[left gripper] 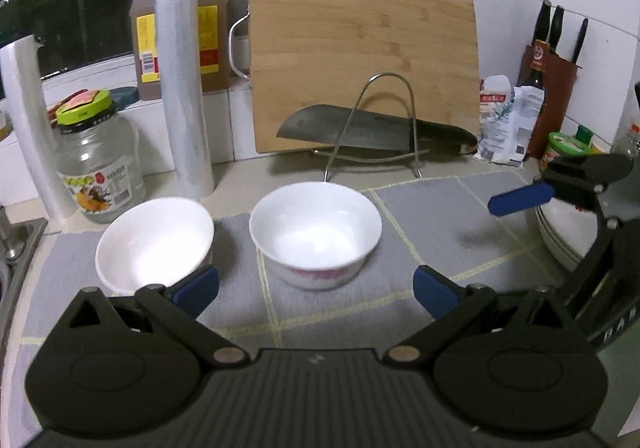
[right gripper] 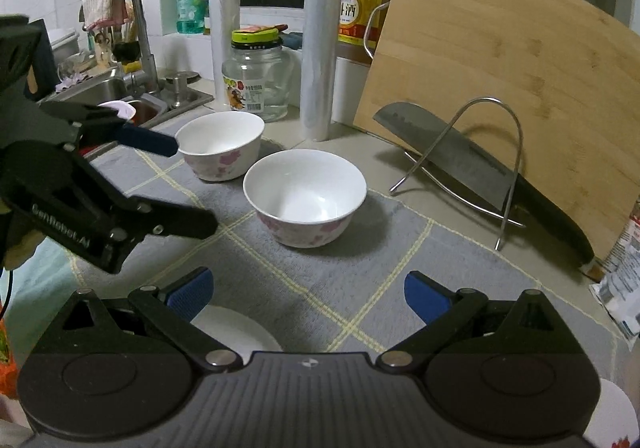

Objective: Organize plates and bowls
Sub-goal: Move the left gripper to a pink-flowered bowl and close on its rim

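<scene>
1. Two white ceramic bowls with pink floral print are seen upright and apart on a grey checked cloth mat (left gripper: pixel 440 208) with pale yellow lines. The nearer bowl (left gripper: pixel 316 234) sits mid-mat; the farther bowl (left gripper: pixel 154 244) stands beside it, toward the sink side.
2. The left gripper (left gripper: pixel 316 290), black with blue finger pads, is held spread wide above the mat, nothing between its fingers. The nearer bowl is seen just ahead of the gap; the left pad (left gripper: pixel 198 288) overlaps the farther bowl's rim in this view, and contact cannot be judged.
3. The right gripper (right gripper: pixel 306 296) is likewise spread and empty, low over the mat, well short of the nearer bowl (right gripper: pixel 305 197). The farther bowl (right gripper: pixel 221 144) lies behind and left of it.
4. A stack of white plates (left gripper: pixel 560 232) is noted at the mat's right edge, partly hidden behind the right gripper's body; a white plate rim (right gripper: pixel 236 328) shows just beneath the right gripper.
5. Behind the mat: a bamboo cutting board (left gripper: pixel 360 48) leant on the wall, a dark cleaver (left gripper: pixel 360 132) resting in a bent wire rack (left gripper: pixel 384 120), a clear glass jar with green lid (left gripper: pixel 94 164), an upright roll of cling film (left gripper: pixel 182 76).
6. A steel sink (right gripper: pixel 104 88) with faucet lies beyond the farther bowl.
</scene>
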Motion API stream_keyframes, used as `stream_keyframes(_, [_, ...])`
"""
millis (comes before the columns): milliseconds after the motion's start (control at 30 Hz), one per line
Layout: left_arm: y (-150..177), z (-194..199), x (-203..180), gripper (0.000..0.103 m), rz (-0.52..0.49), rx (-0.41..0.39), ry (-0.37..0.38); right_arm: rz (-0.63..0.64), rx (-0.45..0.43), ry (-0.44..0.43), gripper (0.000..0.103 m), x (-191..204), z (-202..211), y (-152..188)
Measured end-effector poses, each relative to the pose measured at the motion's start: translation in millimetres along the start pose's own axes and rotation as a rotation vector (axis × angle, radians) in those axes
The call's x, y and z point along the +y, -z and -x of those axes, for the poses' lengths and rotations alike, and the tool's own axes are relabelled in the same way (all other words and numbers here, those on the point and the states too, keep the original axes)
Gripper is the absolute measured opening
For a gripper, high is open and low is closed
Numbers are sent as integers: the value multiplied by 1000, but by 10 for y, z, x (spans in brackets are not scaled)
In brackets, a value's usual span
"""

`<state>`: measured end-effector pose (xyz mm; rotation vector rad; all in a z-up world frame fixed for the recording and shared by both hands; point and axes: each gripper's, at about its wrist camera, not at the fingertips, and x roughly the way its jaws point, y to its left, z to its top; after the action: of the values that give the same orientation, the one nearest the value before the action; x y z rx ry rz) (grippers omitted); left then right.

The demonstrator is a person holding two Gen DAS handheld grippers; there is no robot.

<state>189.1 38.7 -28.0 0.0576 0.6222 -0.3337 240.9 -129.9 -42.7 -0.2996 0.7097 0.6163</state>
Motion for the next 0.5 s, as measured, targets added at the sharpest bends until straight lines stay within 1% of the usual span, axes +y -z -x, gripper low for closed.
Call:
stream_keyframes(133, [-127,-137,17,102,-6,23,1,2,3,5,103,-48,-94,-27])
stream_keyframes(500, [-415,-559,80,102,-16,80,74,-11,-10,2,103,-142,-324,-143])
